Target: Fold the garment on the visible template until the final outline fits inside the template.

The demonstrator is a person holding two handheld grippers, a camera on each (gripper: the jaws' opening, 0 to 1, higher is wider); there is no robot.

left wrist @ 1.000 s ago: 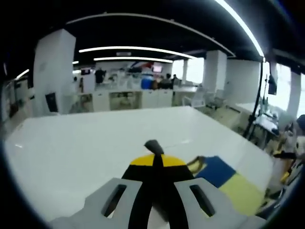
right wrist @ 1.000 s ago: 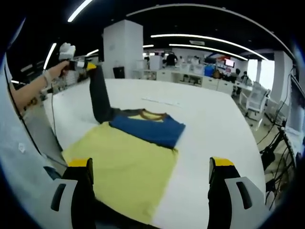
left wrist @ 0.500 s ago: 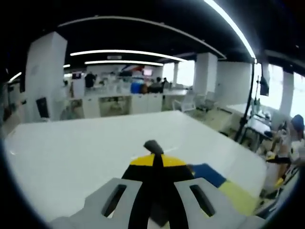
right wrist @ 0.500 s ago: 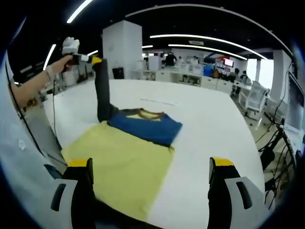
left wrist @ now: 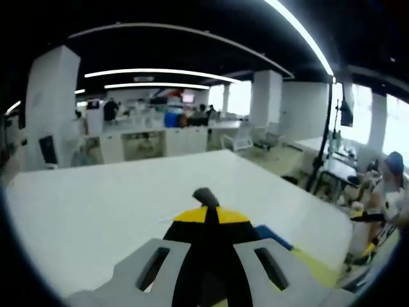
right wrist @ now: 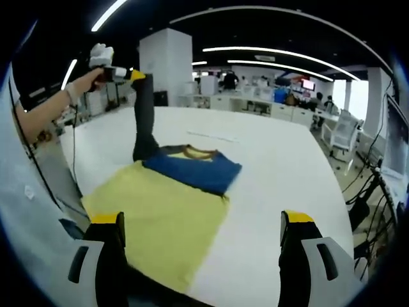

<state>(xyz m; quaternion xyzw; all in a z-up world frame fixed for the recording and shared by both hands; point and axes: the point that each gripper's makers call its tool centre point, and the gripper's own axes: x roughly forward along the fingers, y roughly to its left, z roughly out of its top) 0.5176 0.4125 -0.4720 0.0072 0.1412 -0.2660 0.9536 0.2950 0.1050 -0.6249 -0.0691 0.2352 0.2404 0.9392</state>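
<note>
A wide white worktop point(right wrist: 281, 166) is seen in both views, set in an open-plan office with white pillars and ceiling light strips. On the worktop a yellow rectangular template point(right wrist: 163, 224) is laid flat, its near edge reaching toward the right gripper's jaws in the right gripper view. In the left gripper view a strip of it point(left wrist: 316, 272) is glimpsed at the lower right.

The garment point(right wrist: 192, 169), blue with a yellow-trimmed neckline and a dark grey part, is spread across the far end of the template, with its far edge lying over onto the bare worktop. Its dark grey sleeve point(right wrist: 144, 118) is drawn up almost vertically from the garment's left side. In the left gripper view a blue corner of the garment point(left wrist: 276, 235) is seen just right of the jaws.

In the right gripper view the left gripper point(right wrist: 131, 75) is held high at the upper left by a person's outstretched hand point(right wrist: 89, 80), and its yellow-tipped jaws are closed on the top end of the sleeve. In its own view the left gripper point(left wrist: 206, 208) is seen with jaws pressed together and a dark tuft of cloth pinched at the tips.

The right gripper point(right wrist: 200, 225) is held with its jaws wide apart and nothing between them, low over the near edge of the template.
</note>
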